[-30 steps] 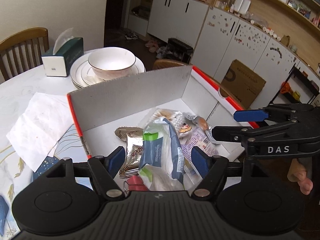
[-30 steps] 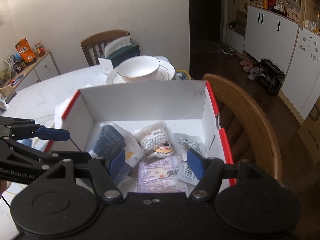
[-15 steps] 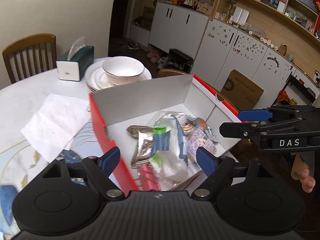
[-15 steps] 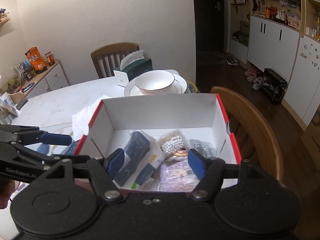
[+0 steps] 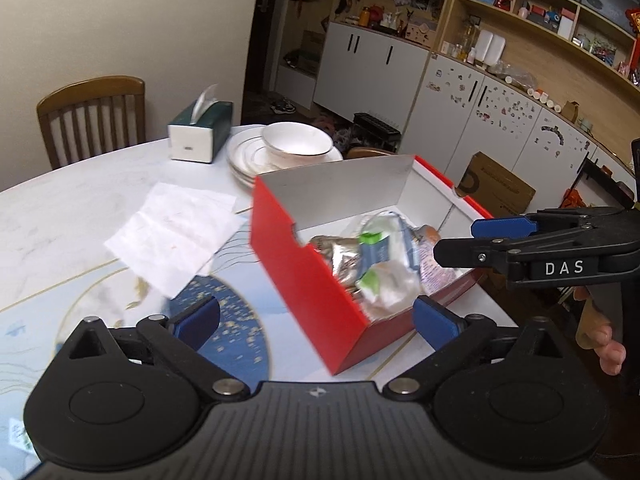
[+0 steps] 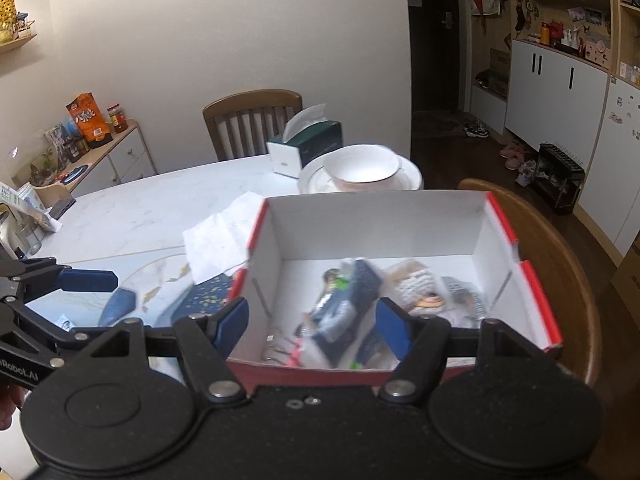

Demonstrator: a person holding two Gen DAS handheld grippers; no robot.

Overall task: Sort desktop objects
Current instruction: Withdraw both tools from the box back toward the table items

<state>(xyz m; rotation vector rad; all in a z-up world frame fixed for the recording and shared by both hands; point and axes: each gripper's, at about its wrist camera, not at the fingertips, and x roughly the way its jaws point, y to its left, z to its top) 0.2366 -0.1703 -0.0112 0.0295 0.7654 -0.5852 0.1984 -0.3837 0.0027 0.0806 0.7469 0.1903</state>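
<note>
- Red box [image 5: 316, 280] on surface [image 5: 80, 208] holds packets [image 6: 344, 304]; sorting appears mostly done.
- Left tool [image 5: 316, 316] opening, empty.
- Right tool [image 6: 312, 320] released, grasping nothing.
- Tissue sheet [image 5: 176, 232] remains outside.

Black claw [image 5: 316, 316], blue pads [image 5: 434, 322]

Both tilted down toward the red box [image 5: 316, 280], the left gripper [image 5: 316, 320] is opening wider, empty, beside the right gripper [image 6: 312, 320], parted and empty
</note>
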